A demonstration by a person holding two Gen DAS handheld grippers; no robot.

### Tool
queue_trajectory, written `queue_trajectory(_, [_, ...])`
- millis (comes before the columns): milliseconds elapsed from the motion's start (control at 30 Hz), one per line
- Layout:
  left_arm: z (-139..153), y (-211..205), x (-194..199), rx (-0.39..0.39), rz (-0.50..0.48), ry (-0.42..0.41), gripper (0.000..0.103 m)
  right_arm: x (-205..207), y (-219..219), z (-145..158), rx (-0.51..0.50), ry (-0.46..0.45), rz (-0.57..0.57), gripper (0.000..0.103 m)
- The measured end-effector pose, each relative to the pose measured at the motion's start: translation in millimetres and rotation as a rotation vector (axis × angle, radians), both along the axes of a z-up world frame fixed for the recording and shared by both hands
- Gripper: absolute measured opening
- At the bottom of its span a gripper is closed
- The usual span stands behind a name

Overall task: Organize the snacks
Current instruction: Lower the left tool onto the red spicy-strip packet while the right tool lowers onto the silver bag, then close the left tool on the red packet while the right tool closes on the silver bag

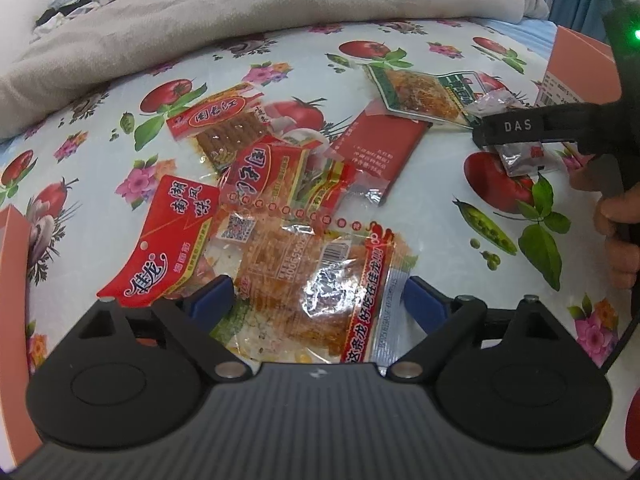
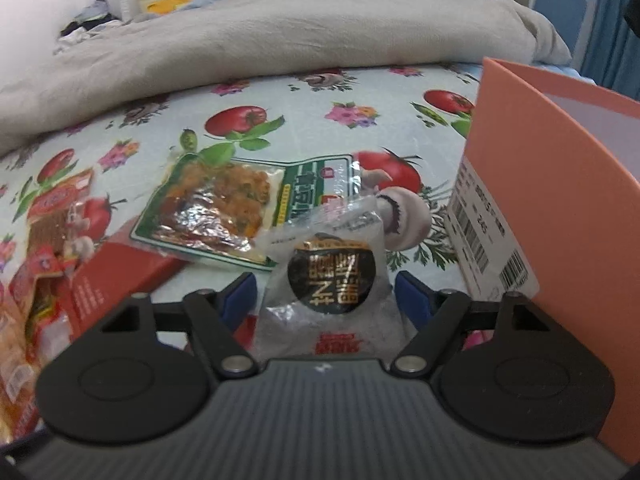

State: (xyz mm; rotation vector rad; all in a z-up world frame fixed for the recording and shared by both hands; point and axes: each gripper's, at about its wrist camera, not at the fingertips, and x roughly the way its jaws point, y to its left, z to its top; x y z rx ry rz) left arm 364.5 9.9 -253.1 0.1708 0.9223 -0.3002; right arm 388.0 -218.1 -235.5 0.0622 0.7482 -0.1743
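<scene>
Several snack packets lie on a fruit-print tablecloth (image 1: 420, 216). My left gripper (image 1: 318, 298) is open, its blue pads either side of a large clear packet of orange strips (image 1: 312, 276). A red packet (image 1: 160, 248) lies just left of it. My right gripper (image 2: 326, 300) has a silver packet with a black round label (image 2: 332, 276) between its pads, which stand apart from the packet's sides. In the left wrist view the right gripper (image 1: 516, 136) appears closed around that silver packet (image 1: 524, 158). A green-edged packet (image 2: 236, 208) lies beyond.
An orange box (image 2: 560, 248) with a barcode label stands at the right. A flat red box (image 1: 380, 148) lies mid-table. A beige blanket (image 2: 260, 32) is bunched along the far edge. Another orange box edge (image 1: 14, 264) is at far left.
</scene>
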Motion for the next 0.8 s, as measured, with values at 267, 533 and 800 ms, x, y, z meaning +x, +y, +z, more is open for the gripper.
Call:
queue_trajectory(267, [6, -13, 0, 0.034, 0.010, 0.005, 0.077, -19, 9, 5, -0.045, 0.020, 0.050, 0.051])
queue_trajectory(533, [10, -21, -4, 0.040, 0.022, 0.003, 0.061, -63, 13, 10, 0.000, 0.018, 0.079, 0.047])
queue_trajectory(800, [16, -21, -13, 0.049, 0.081, -0.012, 0.051, -100, 27, 12, 0.019, 0.017, 0.129, 0.046])
